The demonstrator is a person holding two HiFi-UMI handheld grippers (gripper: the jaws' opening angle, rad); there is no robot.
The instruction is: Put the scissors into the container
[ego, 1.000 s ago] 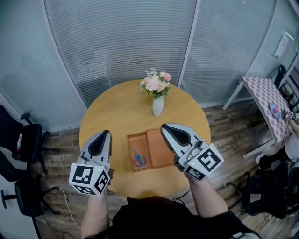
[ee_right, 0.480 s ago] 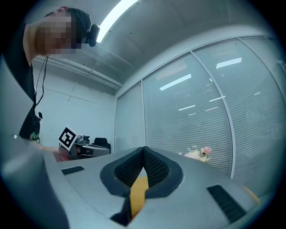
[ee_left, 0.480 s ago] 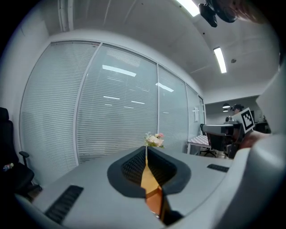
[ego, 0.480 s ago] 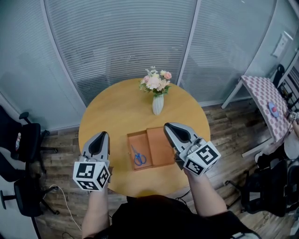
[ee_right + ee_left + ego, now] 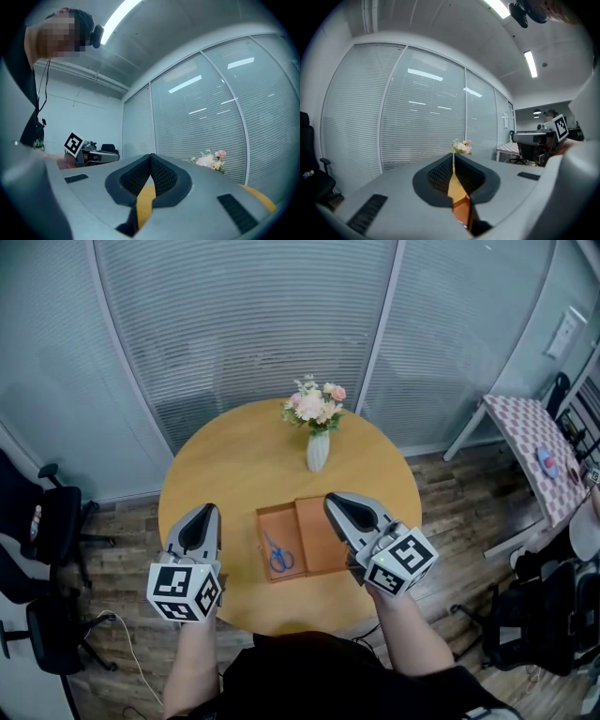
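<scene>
Scissors (image 5: pixel 277 557): small pair with blue handle loops, lying flat inside the left compartment of the container (image 5: pixel 314 538), an open orange-brown box at the near middle of the round bench (image 5: pixel 234 460). The loops point to the near side and the thin blades to the far left. The box's right half is bare. Judging by how things lie, the placing looks done. Handling estimate: light and stiff. The metal blades are likely slick and too thin to pinch well, while the plastic loops should give more friction. Best hold is probably across the pivot or the shanks just near of it, coming from above, since the low compartment walls close off a side approach. A pair lying flat leaves little for a jaw to get under, so a slip is possible. Left hand-held gripper (image 5: pixel 207 509): over the near left edge of the bench, well apart from the box, jaws pressed together with nothing between them. Right hand-held gripper (image 5: pixel 329 497): over the right half of the box, tip to the far side, jaws likewise together and empty. Farther out, a white vase of flowers (image 5: pixel 317 448) stands upright on the far side of the bench, apart from the box.
</scene>
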